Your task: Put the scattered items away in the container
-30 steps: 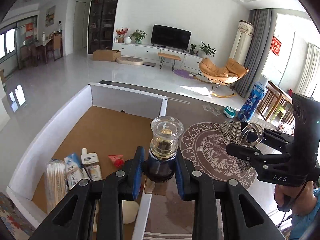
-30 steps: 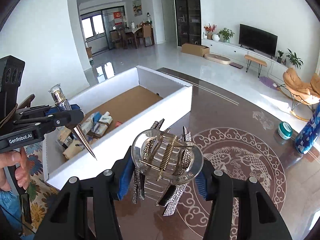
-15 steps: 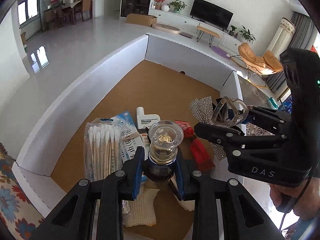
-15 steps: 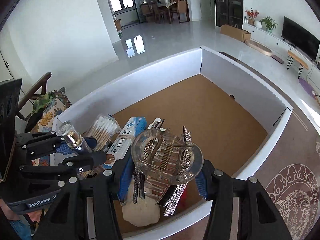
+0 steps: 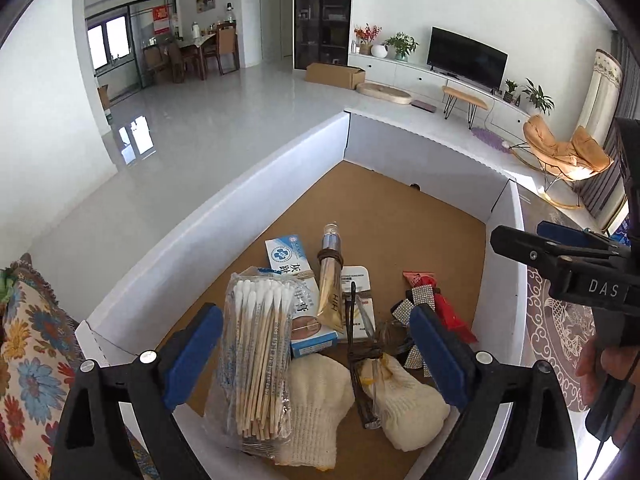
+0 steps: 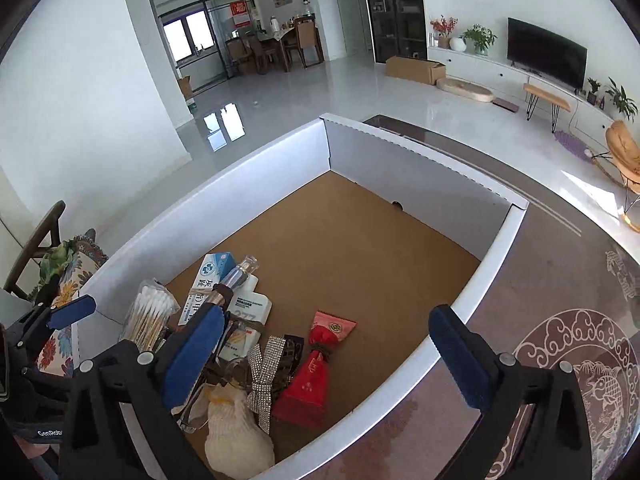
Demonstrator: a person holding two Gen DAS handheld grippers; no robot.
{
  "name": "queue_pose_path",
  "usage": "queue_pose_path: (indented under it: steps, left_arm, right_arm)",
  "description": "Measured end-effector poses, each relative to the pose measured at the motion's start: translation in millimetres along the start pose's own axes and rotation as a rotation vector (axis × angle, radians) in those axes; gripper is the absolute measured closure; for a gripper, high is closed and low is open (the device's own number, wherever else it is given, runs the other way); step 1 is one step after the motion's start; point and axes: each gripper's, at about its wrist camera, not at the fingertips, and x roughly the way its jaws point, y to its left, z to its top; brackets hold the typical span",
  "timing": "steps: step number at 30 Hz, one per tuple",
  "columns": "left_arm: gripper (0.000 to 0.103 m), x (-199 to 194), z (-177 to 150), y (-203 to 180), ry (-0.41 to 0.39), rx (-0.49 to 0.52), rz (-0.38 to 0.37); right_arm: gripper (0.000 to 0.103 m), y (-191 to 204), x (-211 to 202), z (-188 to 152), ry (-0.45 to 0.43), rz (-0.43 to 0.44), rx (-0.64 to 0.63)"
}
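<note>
The white cardboard box [image 5: 256, 184] with a brown floor holds several items. The gold tube with a clear cap [image 5: 331, 280] lies on the boxed items, also in the right wrist view [image 6: 236, 276]. The rhinestone hair clip [image 6: 266, 368] lies near the red pouch [image 6: 316, 372], partly hidden in the left wrist view [image 5: 416, 304]. My left gripper [image 5: 316, 356] is open and empty above the box's near end. My right gripper [image 6: 328, 360] is open and empty over the box's right wall [image 6: 472, 292].
Inside the box lie a pack of cotton swabs [image 5: 256, 352], a blue-white carton [image 5: 292, 264], a white bottle [image 6: 248, 308] and cream gloves [image 5: 312, 400]. The box stands on a dark patterned table [image 6: 560, 360]. A floral cushion [image 5: 28, 344] lies to the left.
Both grippers opened. The tube left my left gripper and the hair clip left my right gripper; both now lie in the box. The right gripper drew back toward the box's right wall.
</note>
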Motion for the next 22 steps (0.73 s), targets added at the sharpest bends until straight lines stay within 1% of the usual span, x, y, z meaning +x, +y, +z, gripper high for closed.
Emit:
queue_pose_path:
  steps: [2,4,10,12,15,19,22]
  left_arm:
    - [0.000,-6.2,-2.3,-4.4,-0.032,-0.033,0.015]
    - [0.000,-9.6,-5.8,-6.8,-0.039,-0.074,0.040]
    - [0.000,-9.2,-12.0,-8.6,0.005,-0.141,0.125]
    - [0.000,-8.2,-13.2,-8.5,0.021,-0.146,0.123]
    - [0.000,-7.8,-16.6,-7.8,0.021,-0.164,0.113]
    - [0.000,-17.8,-22.5,-8.3,-0.063,-0.181,0.139]
    - [0.000,-21.3,-21.5,-13.4,-0.094,-0.162,0.169]
  right_arm:
    - [0.000,-3.9,-4.3,-6.4,0.007,-0.007,-0.002]
    - [0.000,-5.2,-5.6,-13.9,0.020,-0.017,-0.015]
    - [0.000,-0.3,-7.4,-32.2,0.038,-0.039,-0.062]
    - [0.000,1.1,-6.2,-35.2,0.042,-0.038,-0.066]
    - [0.000,4.4,-2.2,-37.3,0.048,-0.035,-0.068]
    - [0.000,9.6,1.8,-38.0,0.046,-0.028,-0.076]
    - [0.000,15.4,2.9,-38.6,0.045,-0.019,-0.083]
